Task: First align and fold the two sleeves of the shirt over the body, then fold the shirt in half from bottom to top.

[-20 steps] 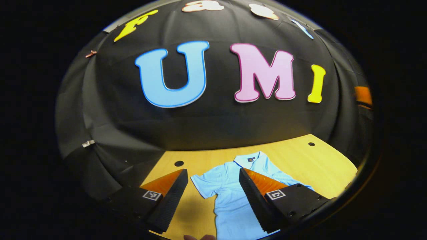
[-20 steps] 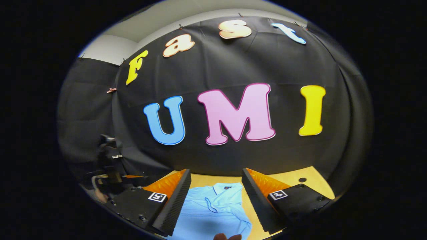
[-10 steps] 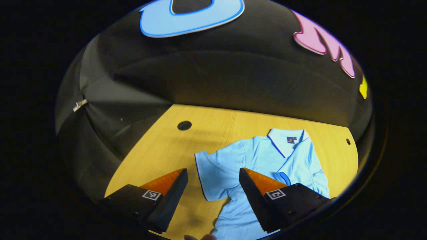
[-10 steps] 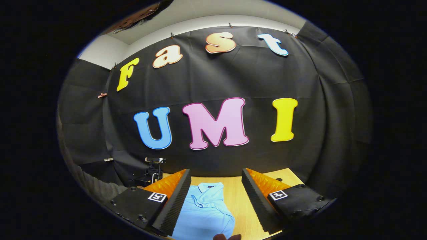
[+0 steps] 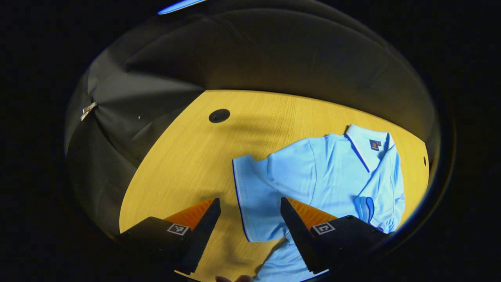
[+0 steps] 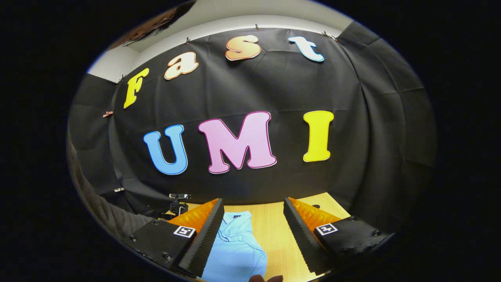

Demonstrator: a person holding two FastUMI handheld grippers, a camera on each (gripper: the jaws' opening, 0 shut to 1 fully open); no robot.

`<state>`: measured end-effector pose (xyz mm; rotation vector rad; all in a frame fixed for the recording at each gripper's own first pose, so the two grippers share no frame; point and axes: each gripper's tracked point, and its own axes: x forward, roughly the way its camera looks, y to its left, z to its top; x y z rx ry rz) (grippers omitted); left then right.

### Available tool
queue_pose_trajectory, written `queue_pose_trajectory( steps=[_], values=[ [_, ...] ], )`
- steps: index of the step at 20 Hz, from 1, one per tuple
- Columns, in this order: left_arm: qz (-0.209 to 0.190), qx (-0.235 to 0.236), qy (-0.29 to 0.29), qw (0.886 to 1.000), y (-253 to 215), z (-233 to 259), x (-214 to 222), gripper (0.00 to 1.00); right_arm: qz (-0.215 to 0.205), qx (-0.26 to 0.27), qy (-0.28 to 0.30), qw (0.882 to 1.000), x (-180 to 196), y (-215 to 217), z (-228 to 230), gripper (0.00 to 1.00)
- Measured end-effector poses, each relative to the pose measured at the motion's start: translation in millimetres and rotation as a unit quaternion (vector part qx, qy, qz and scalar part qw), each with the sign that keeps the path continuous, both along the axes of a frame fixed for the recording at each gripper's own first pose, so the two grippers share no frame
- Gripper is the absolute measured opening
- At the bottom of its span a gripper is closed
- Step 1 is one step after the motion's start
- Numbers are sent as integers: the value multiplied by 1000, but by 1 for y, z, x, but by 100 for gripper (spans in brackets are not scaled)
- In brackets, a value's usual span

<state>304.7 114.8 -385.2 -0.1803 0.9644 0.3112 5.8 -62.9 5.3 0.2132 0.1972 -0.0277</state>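
A light blue polo shirt (image 5: 325, 176) lies flat on the wooden table (image 5: 188, 156), collar toward the back wall. Its left sleeve (image 5: 254, 196) spreads outward with a dark blue hem; the other sleeve (image 5: 366, 207) lies folded over the body. In the left gripper view my left gripper (image 5: 250, 213) hovers open above the spread sleeve's hem, nothing between its fingers. The right gripper view shows the shirt (image 6: 235, 250) low between the fingers, with my right gripper (image 6: 253, 229) open and held high above the table (image 6: 274, 231).
A round cable hole (image 5: 218, 115) sits in the table behind the left sleeve, another hole (image 6: 315, 206) near the back right. Black cloth walls close the table's back and left. A sleeved arm (image 6: 109, 215) and a small camera stand (image 6: 178, 199) appear at the left.
The left gripper has tilted down and come closer over the shirt's left sleeve, so the table fills more of its view. The right gripper has drifted rightward, staying high. Both stayed open.
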Motion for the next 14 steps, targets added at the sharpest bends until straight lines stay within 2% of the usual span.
queue_pose_trajectory(
  steps=[3,7,8,10,11,14],
  values=[
    [7,-10,20,1000,-2,-15,-1,99,-2,10,7,1000,0,-3,-4,95],
    [12,-32,13,999,-6,-17,5,99,-9,15,13,1000,0,-9,-8,95],
    [12,-54,10,998,-13,-18,7,90,-9,16,15,1000,1,-10,-9,95],
    [8,-53,10,999,-13,-20,8,65,-11,20,16,1000,1,-11,-11,95],
    [1,-53,9,999,-14,-19,8,68,-12,21,16,1000,2,-11,-11,95],
    [-6,-52,5,999,-22,-15,12,12,-9,21,19,1000,3,-11,-14,95]
  ],
)
